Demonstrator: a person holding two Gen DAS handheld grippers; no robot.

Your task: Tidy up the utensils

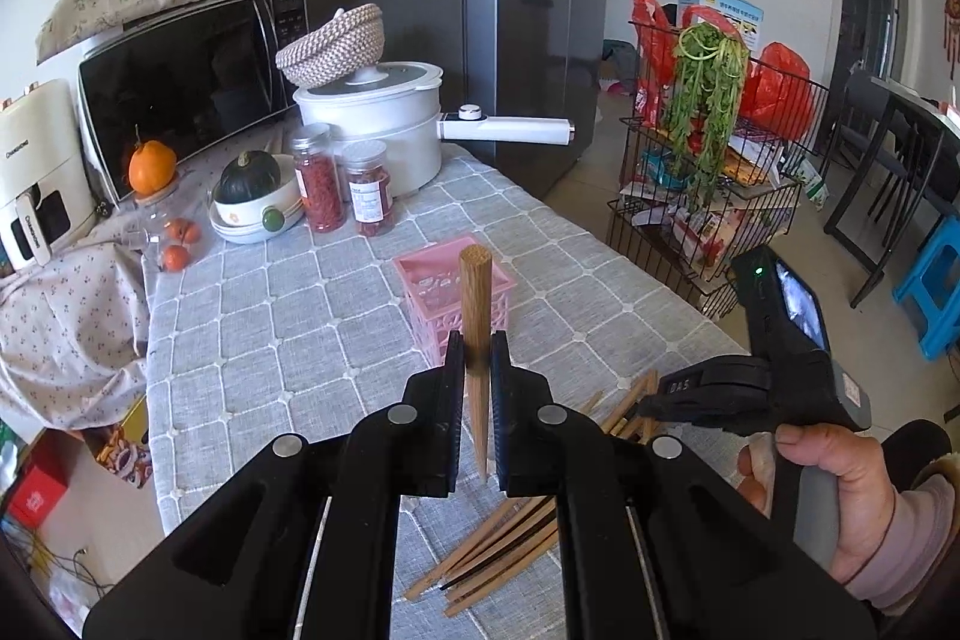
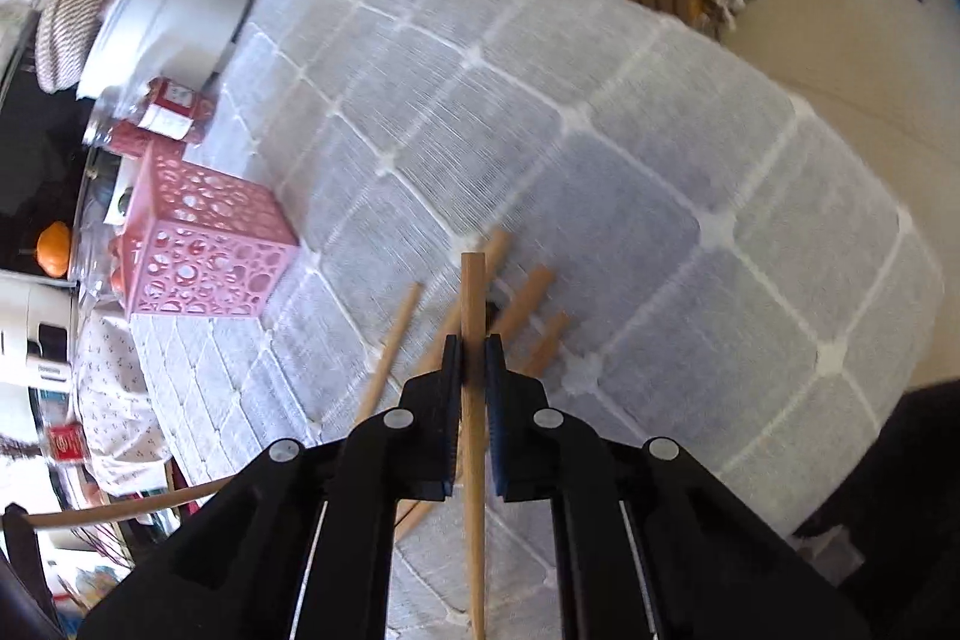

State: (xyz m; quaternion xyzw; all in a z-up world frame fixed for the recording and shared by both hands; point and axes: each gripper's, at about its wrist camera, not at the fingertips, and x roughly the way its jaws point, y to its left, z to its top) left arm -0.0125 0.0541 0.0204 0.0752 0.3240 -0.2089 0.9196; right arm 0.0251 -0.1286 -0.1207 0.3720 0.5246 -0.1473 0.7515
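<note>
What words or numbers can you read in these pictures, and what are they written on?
"CHANGHONG", or close to it, hard to be sure: white appliance, on its front and again on its handle.
"DAS", or close to it: side of the right gripper, small and faint.
Jar labels: too small to read.
Blue box behind the wire rack: print too small to read.
Microwave panel: too small to read.
Right wrist view: everything is blurred.

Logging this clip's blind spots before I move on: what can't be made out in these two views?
- Pink basket, left wrist view: its inside is mostly hidden behind the held chopstick, so whether it holds anything can't be told.
- Loose chopsticks, left wrist view: partly covered by the left hand-held gripper; count unclear.
- Jars, right wrist view: blurred, labels unreadable.
</note>
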